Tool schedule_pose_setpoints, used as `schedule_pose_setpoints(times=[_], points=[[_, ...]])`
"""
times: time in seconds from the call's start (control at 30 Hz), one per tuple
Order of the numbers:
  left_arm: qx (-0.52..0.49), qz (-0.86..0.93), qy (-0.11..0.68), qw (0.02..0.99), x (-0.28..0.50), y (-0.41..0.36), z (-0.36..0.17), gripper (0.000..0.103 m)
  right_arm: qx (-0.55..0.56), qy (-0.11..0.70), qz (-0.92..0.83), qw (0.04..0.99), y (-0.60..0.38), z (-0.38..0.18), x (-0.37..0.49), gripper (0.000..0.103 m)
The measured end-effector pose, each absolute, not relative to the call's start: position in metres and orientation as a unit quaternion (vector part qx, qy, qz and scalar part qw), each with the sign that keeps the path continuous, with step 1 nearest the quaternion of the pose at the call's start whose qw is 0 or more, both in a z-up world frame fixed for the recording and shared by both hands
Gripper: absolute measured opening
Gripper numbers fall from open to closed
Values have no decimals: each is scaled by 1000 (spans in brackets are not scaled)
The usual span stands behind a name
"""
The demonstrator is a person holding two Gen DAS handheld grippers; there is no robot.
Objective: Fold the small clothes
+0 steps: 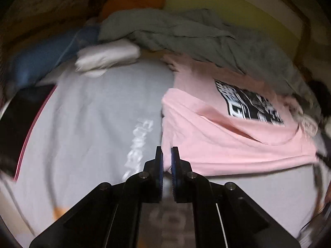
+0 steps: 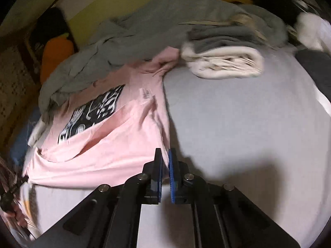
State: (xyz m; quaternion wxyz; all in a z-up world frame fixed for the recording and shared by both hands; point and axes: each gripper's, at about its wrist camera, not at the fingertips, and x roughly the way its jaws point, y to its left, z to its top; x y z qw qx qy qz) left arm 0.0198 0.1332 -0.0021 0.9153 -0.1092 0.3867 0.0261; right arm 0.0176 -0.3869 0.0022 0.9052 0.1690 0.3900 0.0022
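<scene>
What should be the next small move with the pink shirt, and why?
Probably carry the pinched edge forward over the print. The left gripper and the right gripper are each shut on a near corner of the pink shirt, which lies on the pale sheet with its black print still uncovered.

One pink T-shirt (image 2: 115, 144), one rumpled grey garment (image 2: 132, 41), two folded white bundles (image 2: 225, 64), perhaps more in the blur.
</scene>
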Motion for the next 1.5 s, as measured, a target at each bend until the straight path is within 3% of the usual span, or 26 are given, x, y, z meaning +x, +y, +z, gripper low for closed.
schedule_pose_setpoints(times=[0.17,0.27,0.37,0.43,0.47,0.67,0.77,0.87,0.9,0.93,1.13,1.5], points=[[-86,30,433,897,-11,131,-11,7,151,428,-18,891,-380,-13,-18,4],[-44,42,441,895,-11,122,-22,15,124,448,-32,885,-372,-28,-15,6],[-36,27,396,917,-7,123,-9,29,95,424,-50,899,-369,-10,-3,26],[-34,17,381,924,3,125,3,42,90,395,-45,913,-371,5,4,52],[-37,13,378,925,11,126,8,42,93,380,-34,919,-373,15,12,53],[-67,-17,425,903,74,135,-4,43,93,385,28,918,-374,23,80,50],[-70,-19,445,893,90,133,-20,43,94,419,74,900,-369,5,113,39],[-71,-12,447,892,96,132,-30,44,71,446,80,889,-361,-16,126,11],[-69,-11,443,894,97,132,-30,35,70,447,84,888,-359,-20,128,9],[-65,-12,435,898,96,131,-28,5,67,437,83,893,-359,-19,126,7],[-49,-9,327,944,74,129,7,6,62,335,28,940,-371,18,106,6],[-36,14,366,930,135,125,-16,6,20,363,-18,932,-362,-1,156,6]])
